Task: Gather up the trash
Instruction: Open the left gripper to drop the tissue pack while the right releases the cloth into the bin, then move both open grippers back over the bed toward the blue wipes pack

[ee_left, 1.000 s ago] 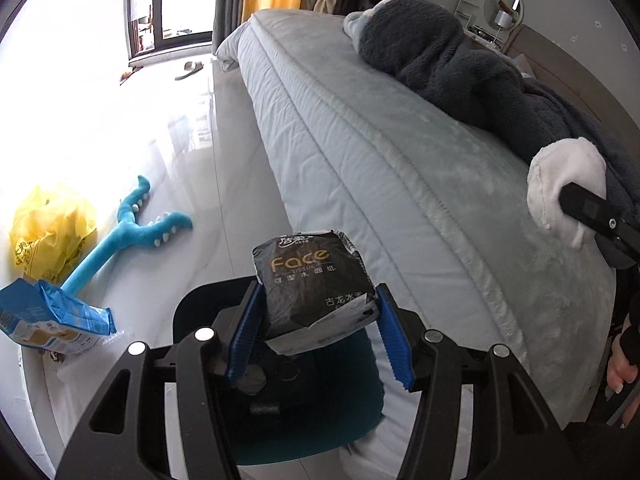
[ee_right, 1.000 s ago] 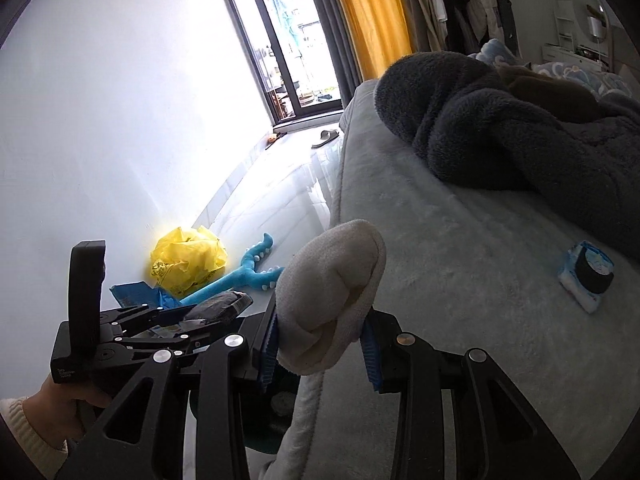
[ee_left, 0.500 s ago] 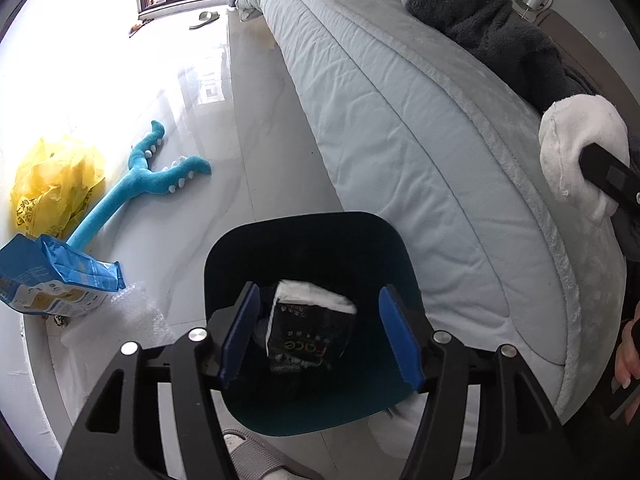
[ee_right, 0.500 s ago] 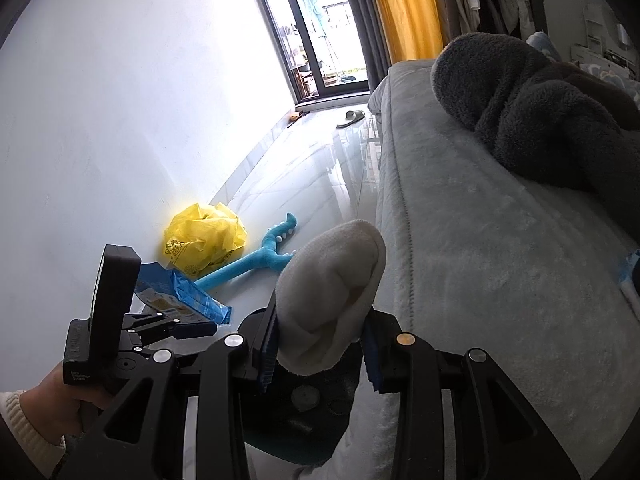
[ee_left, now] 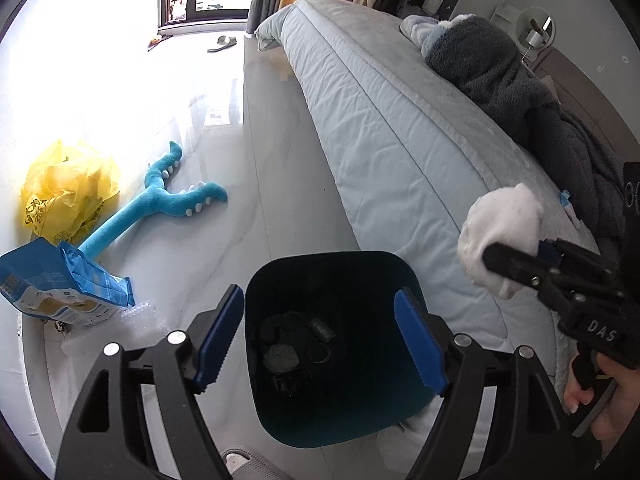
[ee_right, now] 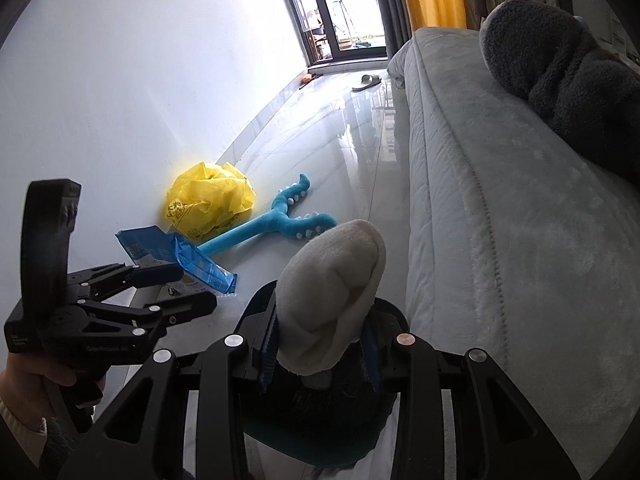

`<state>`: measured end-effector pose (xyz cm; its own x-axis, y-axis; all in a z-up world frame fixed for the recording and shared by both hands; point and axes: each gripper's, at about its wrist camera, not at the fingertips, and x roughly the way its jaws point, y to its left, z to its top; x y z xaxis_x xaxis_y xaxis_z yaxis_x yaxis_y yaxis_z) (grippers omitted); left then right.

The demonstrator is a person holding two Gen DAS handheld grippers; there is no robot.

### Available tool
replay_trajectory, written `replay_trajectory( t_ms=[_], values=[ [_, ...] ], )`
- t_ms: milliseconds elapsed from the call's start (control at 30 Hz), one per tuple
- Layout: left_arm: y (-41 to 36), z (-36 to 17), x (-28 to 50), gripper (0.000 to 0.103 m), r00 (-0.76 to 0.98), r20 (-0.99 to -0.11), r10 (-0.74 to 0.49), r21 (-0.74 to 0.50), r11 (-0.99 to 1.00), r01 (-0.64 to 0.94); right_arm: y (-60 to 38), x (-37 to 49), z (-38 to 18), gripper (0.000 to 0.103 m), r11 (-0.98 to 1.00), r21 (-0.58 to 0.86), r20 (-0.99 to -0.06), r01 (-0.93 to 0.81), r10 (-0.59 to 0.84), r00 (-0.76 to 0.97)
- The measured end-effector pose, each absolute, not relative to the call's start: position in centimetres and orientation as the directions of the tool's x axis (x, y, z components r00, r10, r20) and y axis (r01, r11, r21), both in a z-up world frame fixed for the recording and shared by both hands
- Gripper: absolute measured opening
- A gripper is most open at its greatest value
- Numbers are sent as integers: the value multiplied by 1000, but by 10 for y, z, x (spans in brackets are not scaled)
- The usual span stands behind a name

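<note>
A dark teal bin (ee_left: 280,280) stands on the floor beside the bed, with dark trash (ee_left: 294,340) at its bottom. My left gripper (ee_left: 320,342) is open and empty right above the bin; it also shows in the right wrist view (ee_right: 180,288). My right gripper (ee_right: 320,356) is shut on a white fluffy sock (ee_right: 332,292) and holds it over the bin's (ee_right: 256,308) rim. In the left wrist view the sock (ee_left: 504,224) hangs to the right of the bin, over the bed edge.
A yellow plastic bag (ee_left: 68,188), a blue snack bag (ee_left: 60,284), clear wrap (ee_left: 136,324) and a blue plush toy (ee_left: 160,208) lie on the floor at the left. The grey bed (ee_left: 400,120) with a dark blanket (ee_left: 500,72) fills the right.
My left gripper opened and the black tissue pack dropped into the bin. My right gripper with the sock moved closer over the bin.
</note>
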<state>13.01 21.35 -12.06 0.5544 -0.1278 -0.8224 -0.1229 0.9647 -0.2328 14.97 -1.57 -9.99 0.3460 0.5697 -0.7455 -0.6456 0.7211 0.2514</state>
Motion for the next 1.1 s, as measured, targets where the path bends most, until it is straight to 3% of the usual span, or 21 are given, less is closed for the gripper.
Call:
replay_trajectory(
  t_ms=[700, 833, 1100],
  values=[
    [237, -69, 106, 85, 761, -638, -122, -270, 960, -73, 36, 135, -173, 43, 717, 214, -884, -664, 431, 181],
    [235, -59, 105, 88, 784, -606, -136, -287, 956, -55, 36, 137, -176, 56, 719, 217, -890, -660, 424, 170],
    [218, -40, 100, 89, 833, -536, -141, -251, 968, 2, 29, 139, -160, 57, 716, 224, -876, -661, 445, 185]
  ],
)
